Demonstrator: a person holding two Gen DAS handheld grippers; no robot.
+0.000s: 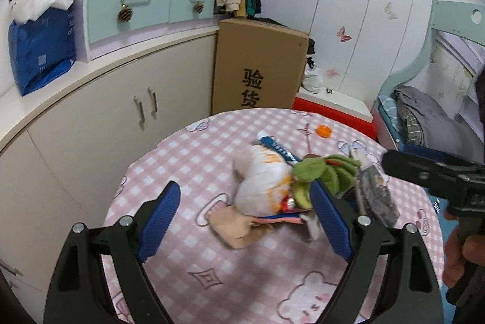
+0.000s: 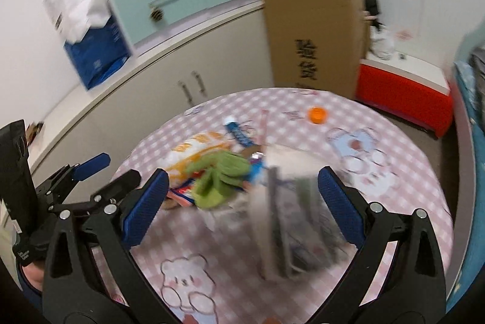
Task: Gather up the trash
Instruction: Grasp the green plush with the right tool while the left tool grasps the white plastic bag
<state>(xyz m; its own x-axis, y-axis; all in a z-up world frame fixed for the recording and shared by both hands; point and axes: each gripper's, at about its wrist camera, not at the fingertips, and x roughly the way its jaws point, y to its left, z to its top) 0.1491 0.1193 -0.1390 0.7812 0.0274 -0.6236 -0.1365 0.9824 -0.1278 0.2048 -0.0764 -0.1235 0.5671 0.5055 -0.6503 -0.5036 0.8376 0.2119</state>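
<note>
Left hand-held gripper (image 1: 247,221) gapes empty above the trash pile (image 1: 272,187) on the pink checked surface (image 1: 212,278); the approach is under way, and closing on the white bag (image 1: 263,181) looks next. Right hand-held gripper (image 2: 242,208), seen from its wrist, also stands open, straddling a blurred clear packet (image 2: 291,221). No bin shows.

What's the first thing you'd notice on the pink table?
A messy pile of trash sits mid-table on the pink checked tablecloth, with a green fuzzy thing on top of it. A small orange cap lies alone toward the far edge, and a tall cardboard box stands behind the table.
</note>
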